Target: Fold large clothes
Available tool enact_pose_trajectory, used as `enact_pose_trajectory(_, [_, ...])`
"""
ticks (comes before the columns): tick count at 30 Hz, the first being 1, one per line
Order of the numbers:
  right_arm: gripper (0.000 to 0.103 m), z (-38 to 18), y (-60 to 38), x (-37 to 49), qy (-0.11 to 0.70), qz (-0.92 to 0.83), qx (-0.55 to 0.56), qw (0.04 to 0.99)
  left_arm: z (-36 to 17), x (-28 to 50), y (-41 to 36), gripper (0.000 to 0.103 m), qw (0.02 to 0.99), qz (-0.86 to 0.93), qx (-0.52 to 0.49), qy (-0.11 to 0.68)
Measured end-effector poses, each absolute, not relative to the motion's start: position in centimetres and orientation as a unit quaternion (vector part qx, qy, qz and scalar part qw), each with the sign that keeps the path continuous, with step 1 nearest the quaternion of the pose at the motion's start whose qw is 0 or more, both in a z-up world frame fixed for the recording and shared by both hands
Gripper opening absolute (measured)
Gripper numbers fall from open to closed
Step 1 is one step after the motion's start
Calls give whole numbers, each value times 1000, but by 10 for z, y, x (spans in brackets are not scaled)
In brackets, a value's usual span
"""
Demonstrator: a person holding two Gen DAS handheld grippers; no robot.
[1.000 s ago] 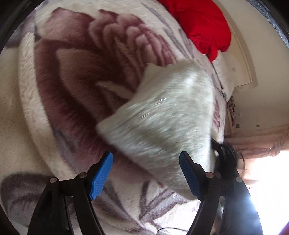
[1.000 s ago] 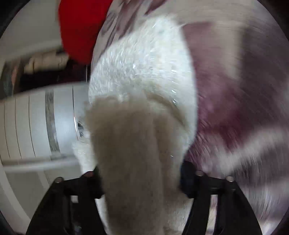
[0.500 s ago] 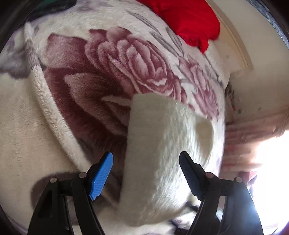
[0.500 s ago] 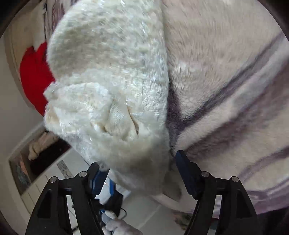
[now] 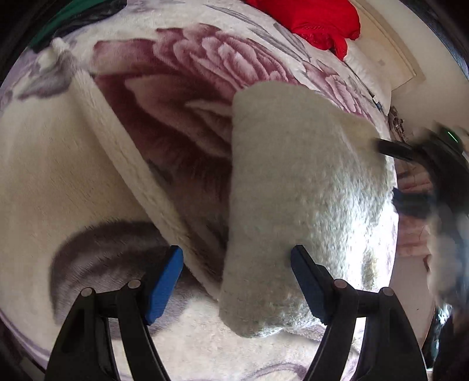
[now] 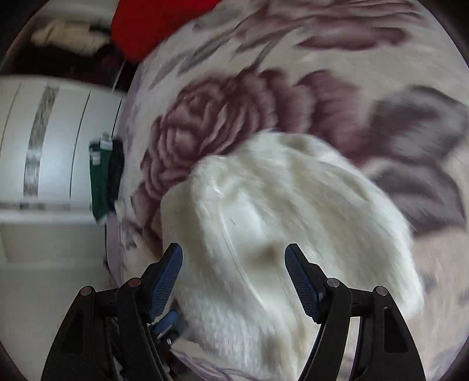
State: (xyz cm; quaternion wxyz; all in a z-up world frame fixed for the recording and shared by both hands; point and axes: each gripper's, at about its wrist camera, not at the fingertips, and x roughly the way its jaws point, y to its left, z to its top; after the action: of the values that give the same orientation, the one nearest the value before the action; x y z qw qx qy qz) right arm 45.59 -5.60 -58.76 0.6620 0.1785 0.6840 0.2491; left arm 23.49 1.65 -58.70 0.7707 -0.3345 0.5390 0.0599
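Note:
A fluffy white garment (image 5: 296, 187) lies folded in a thick strip on a floral blanket (image 5: 181, 88). It also shows in the right wrist view (image 6: 281, 234), blurred. My left gripper (image 5: 237, 281) is open, its blue pads on either side of the garment's near end, holding nothing. My right gripper (image 6: 234, 278) is open just above the garment. The other gripper shows blurred at the right edge of the left wrist view (image 5: 425, 164), at the garment's far side.
A red cloth (image 5: 316, 20) lies at the far end of the bed. A white cabinet (image 6: 52, 146) stands left of the bed, with green and dark items (image 6: 102, 175) at the edge. A folded blanket edge (image 5: 123, 152) runs diagonally.
My right gripper has let go of the garment and now stands open above it. The garment has settled flat on the blanket. My left gripper has stayed open and shifted slightly.

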Motion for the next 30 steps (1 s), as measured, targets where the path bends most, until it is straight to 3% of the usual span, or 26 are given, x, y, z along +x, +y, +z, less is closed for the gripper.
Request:
enact_pose_trajectory(1, [71, -600, -38, 454, 702, 244, 148, 653, -587, 232, 14, 74, 771, 57, -341, 534])
enact_pose_trajectory(2, [55, -610, -31, 459, 709, 252, 126, 647, -588, 229, 12, 74, 770, 53, -349, 532])
enact_pose_trajectory(3, [17, -607, -21, 459, 708, 264, 108, 647, -591, 225, 9, 74, 766, 46, -357, 532])
enact_pose_trajectory(7, [17, -575, -31, 467, 677, 232, 117, 689, -590, 204, 3, 75, 761, 8, -413, 500])
enact_pose_trajectory(11, [22, -594, -27, 467, 699, 231, 89, 671, -600, 195, -8, 74, 747, 7, -416, 518])
enact_pose_trajectory(13, [49, -594, -27, 458, 710, 244, 93, 654, -601, 188, -9, 74, 746, 5, -419, 518])
enact_pose_trajectory(16, [62, -584, -59, 427, 717, 242, 116, 643, -600, 175, -10, 74, 747, 13, -415, 518])
enact_pose_trajectory(18, [65, -588, -73, 400, 736, 245, 117, 620, -602, 165, -9, 74, 742, 22, -422, 521])
enact_pose_trajectory(21, [65, -611, -86, 361, 766, 242, 109, 585, -605, 158, -8, 74, 732, 31, -436, 523])
enact_pose_trajectory(22, [58, -618, -89, 355, 766, 239, 113, 586, -604, 157, -8, 74, 731, 31, -437, 523])
enact_pose_trajectory(24, [24, -620, -102, 352, 757, 226, 146, 596, -599, 158, -8, 74, 735, 31, -435, 520])
enact_pose_trajectory(26, [21, -602, -122, 354, 733, 210, 187, 620, -590, 161, -6, 74, 743, 31, -428, 514])
enact_pose_trajectory(30, [19, -570, -138, 361, 680, 189, 157, 691, -580, 175, 4, 74, 753, 32, -431, 496])
